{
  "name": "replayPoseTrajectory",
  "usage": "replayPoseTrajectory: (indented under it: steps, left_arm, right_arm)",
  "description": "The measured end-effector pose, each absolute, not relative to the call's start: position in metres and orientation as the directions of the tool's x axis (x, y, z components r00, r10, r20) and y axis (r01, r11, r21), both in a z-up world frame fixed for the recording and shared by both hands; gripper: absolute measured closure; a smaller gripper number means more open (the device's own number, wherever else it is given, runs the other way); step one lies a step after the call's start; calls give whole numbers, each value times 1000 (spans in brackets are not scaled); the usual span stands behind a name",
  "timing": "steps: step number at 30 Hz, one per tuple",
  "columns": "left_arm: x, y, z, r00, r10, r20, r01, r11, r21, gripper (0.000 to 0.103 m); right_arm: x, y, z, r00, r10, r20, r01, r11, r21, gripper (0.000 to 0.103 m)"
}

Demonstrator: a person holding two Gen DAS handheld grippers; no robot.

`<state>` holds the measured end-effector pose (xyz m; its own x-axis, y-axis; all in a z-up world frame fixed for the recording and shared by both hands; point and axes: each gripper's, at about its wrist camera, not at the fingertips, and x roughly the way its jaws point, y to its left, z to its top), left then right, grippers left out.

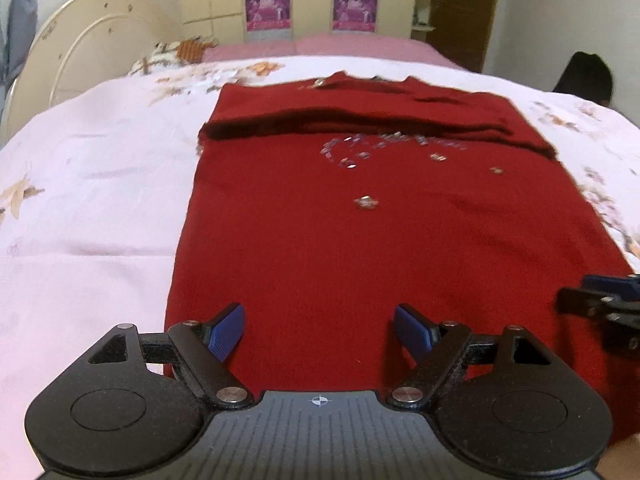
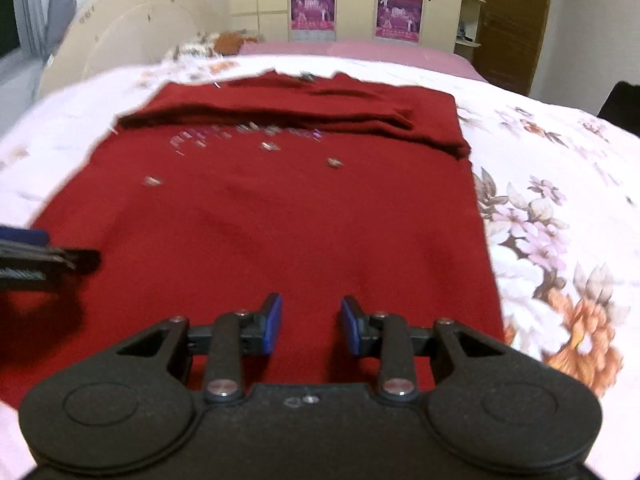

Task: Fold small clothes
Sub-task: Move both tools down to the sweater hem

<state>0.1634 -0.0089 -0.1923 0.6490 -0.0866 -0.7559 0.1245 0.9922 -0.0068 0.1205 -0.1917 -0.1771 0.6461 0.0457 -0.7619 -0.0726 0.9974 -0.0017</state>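
Red sweater (image 1: pixel 360 240) lies flat mid-frame on the floral bedsheet (image 1: pixel 80 200), sleeves folded across. Left gripper (image 1: pixel 319 330) and right gripper (image 2: pixel 311 326) hover level over its lower hem, jaws spread, empty.

The red sweater's (image 1: pixel 360 232) near hem is hidden behind the left gripper (image 1: pixel 319 330) at the frame bottom. The right gripper (image 1: pixel 600 304) is cut off at the right edge, and the sequins (image 2: pixel 240 132) blur beyond reading.
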Motion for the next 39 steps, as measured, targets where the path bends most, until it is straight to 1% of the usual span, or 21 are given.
replayPoseTrajectory:
  steps: [6, 11, 12, 13, 14, 15, 20, 23, 25, 28, 32, 34, 35, 39]
  left_arm:
    - [143, -12, -189, 652, -109, -750, 156, 988, -7, 22]
    - [135, -12, -206, 630, -86, -771, 171, 985, 30, 22]
    - [133, -11, -208, 639, -90, -763, 176, 984, 31, 21]
    - [131, -11, -209, 649, -86, -756, 176, 984, 39, 14]
    - [130, -11, -210, 649, -70, -757, 167, 985, 52, 11]
    - [129, -10, -210, 646, -70, -760, 164, 985, 48, 10]
    - [120, -5, -205, 639, -81, -765, 171, 985, 39, 10]
    - [111, 3, -198, 649, -95, -755, 156, 988, 10, 10]
    - [107, 9, -199, 650, -91, -755, 151, 988, 11, 10]
    - [106, 16, -207, 639, -100, -763, 163, 987, 7, 10]
    - [102, 19, -204, 634, -105, -766, 155, 988, -7, 10]
    - [100, 20, -204, 630, -100, -770, 153, 988, -3, 10]
    - [99, 21, -204, 632, -99, -769, 153, 988, -1, 10]
    - [97, 23, -203, 625, -96, -774, 145, 989, -6, 10]
  right_arm:
    - [97, -154, -167, 661, 102, -743, -131, 991, 20, 62]
    - [87, -139, -180, 630, 88, -771, -142, 990, -3, 61]
    - [87, -138, -184, 626, 77, -776, -136, 991, -11, 61]
    - [85, -140, -187, 628, 70, -775, -130, 991, -15, 61]
    - [84, -141, -188, 632, 69, -772, -126, 992, -14, 61]
    - [83, -143, -188, 633, 66, -772, -120, 993, -14, 61]
    - [75, -152, -187, 635, 37, -772, -88, 996, -25, 61]
    - [69, -157, -182, 641, 33, -767, -64, 998, -10, 60]
    - [64, -159, -181, 649, 24, -760, -52, 999, -14, 57]
    - [60, -163, -188, 637, 4, -771, -52, 998, -38, 57]
    - [54, -169, -178, 649, 1, -761, -30, 999, -24, 56]
    - [51, -175, -179, 654, -30, -756, -6, 999, -46, 54]
    - [51, -178, -184, 634, -51, -772, -1, 998, -67, 54]
    - [42, -190, -178, 644, -47, -763, 18, 999, -46, 54]
